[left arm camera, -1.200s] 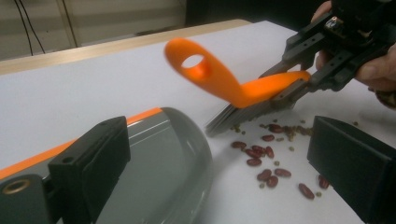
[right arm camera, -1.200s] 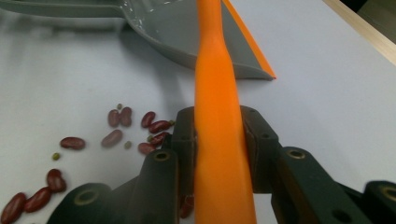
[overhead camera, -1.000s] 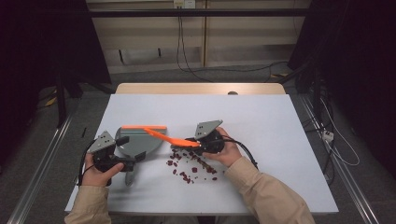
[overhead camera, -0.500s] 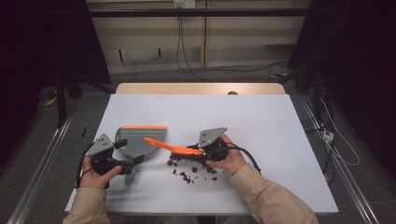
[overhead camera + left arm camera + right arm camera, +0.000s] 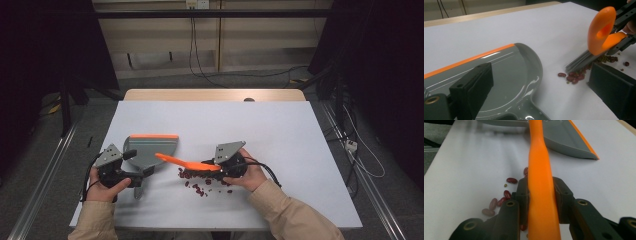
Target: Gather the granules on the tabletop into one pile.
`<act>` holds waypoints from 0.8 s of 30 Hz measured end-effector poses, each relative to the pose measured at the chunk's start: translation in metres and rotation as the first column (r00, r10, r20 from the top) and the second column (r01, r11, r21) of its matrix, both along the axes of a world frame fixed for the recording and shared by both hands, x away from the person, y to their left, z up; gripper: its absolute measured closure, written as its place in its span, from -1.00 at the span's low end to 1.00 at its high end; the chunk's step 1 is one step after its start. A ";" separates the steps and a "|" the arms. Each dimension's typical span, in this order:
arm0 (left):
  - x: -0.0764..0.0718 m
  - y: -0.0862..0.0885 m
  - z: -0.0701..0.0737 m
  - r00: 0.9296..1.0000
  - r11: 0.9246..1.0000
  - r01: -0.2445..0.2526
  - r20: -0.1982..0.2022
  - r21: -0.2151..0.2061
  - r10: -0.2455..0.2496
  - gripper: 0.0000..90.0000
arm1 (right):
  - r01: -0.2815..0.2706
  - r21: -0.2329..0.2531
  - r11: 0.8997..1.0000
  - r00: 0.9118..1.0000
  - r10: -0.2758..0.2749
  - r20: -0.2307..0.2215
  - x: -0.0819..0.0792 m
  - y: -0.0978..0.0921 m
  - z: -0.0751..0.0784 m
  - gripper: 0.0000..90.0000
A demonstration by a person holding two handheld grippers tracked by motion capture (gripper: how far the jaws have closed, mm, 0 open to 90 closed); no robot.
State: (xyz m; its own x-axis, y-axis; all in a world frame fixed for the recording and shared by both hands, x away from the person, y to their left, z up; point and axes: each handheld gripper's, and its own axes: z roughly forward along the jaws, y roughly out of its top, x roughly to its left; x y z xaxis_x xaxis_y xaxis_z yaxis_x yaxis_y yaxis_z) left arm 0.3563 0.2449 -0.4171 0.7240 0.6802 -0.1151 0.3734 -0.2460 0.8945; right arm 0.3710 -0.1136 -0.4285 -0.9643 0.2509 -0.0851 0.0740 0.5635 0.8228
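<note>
A grey dustpan (image 5: 150, 150) with an orange front lip lies flat on the white table (image 5: 280, 130). Its handle runs back between the jaws of my left gripper (image 5: 139, 162), which stand wide apart, open. In the left gripper view the dustpan (image 5: 506, 72) lies under the left gripper (image 5: 540, 67). My right gripper (image 5: 210, 167) is shut on an orange brush (image 5: 182, 161), whose handle points left over the pan's corner. The brush's grey bristles (image 5: 580, 61) rest on a pile of red beans (image 5: 574, 77). The beans (image 5: 195, 185) lie scattered below the brush. The right gripper (image 5: 541, 185) clamps the brush (image 5: 539, 157) above the beans (image 5: 499, 201).
The table's far and right parts are bare white surface. Its front edge (image 5: 215, 227) runs just behind the person's sleeves. Cables trail from both grippers. Dark floor, metal rails and wall cables surround the table.
The right gripper has drawn slightly toward the person and lowered the brush, whose handle end has swung nearer the pan's front corner. The left gripper and dustpan have hardly moved.
</note>
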 end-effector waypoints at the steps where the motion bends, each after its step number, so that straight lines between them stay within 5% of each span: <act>1: 0.000 0.000 0.000 1.000 1.000 0.001 0.000 0.000 -0.001 -0.87 | 0.004 0.002 1.000 1.000 -0.004 0.004 0.000 -0.001 0.000 0.58; 8: 0.000 0.000 0.000 1.000 1.000 0.002 0.001 0.003 -0.002 -0.87 | 0.041 0.063 0.997 0.999 -0.041 -0.001 0.013 -0.006 0.006 0.59; 17: 0.001 0.001 0.000 1.000 1.000 -0.002 -0.005 -0.006 0.001 -0.87 | 0.036 0.023 0.999 0.999 -0.036 0.022 0.042 0.013 0.001 0.59; 24: 0.002 0.003 -0.002 1.000 1.000 -0.004 -0.007 0.002 0.004 -0.87 | -0.016 0.010 1.000 1.000 0.016 0.006 0.035 0.021 -0.001 0.59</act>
State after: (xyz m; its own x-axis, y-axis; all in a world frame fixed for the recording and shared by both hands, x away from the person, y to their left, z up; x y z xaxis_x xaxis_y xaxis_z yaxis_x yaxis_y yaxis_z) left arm 0.3583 0.2480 -0.4187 0.7206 0.6831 -0.1188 0.3808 -0.2467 0.8912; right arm 0.4057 -0.0927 -0.4295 -0.9676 0.2367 -0.0885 0.0601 0.5559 0.8291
